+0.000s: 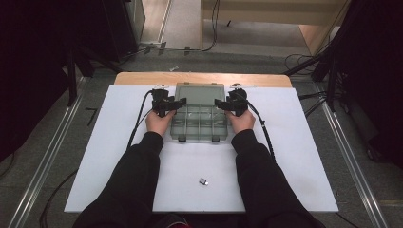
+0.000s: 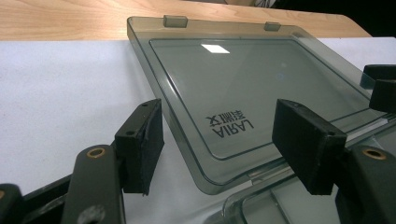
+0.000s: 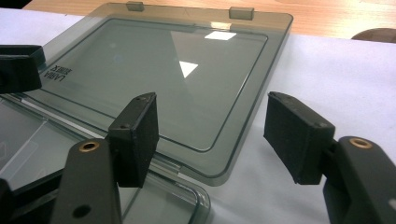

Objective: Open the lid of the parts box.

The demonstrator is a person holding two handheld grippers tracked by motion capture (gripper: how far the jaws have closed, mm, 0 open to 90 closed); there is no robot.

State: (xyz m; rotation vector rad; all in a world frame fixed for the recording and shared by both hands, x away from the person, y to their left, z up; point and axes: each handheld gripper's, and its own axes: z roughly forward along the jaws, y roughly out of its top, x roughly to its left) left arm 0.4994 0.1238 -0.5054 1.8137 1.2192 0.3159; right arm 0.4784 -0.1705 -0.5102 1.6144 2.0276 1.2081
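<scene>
Small metal piece (image 1: 203, 181) on the near part of the white board (image 1: 294, 156), with the clear compartment box (image 1: 197, 124) opened beyond it.

The box sits mid-board between the two hands; its smoked lid (image 1: 199, 94) is folded right back and lies flat toward the wooden table edge (image 1: 142, 78). The left gripper (image 1: 174, 105) and right gripper (image 1: 222, 105) flank the hinge corners, jaws spread wide, straddling the lid's corners without pressing on them. Judged from this: opening is done and the lid released. Loading the small piece into a compartment appears to be what remains; the compartments look empty, though reflections make that uncertain.
</scene>
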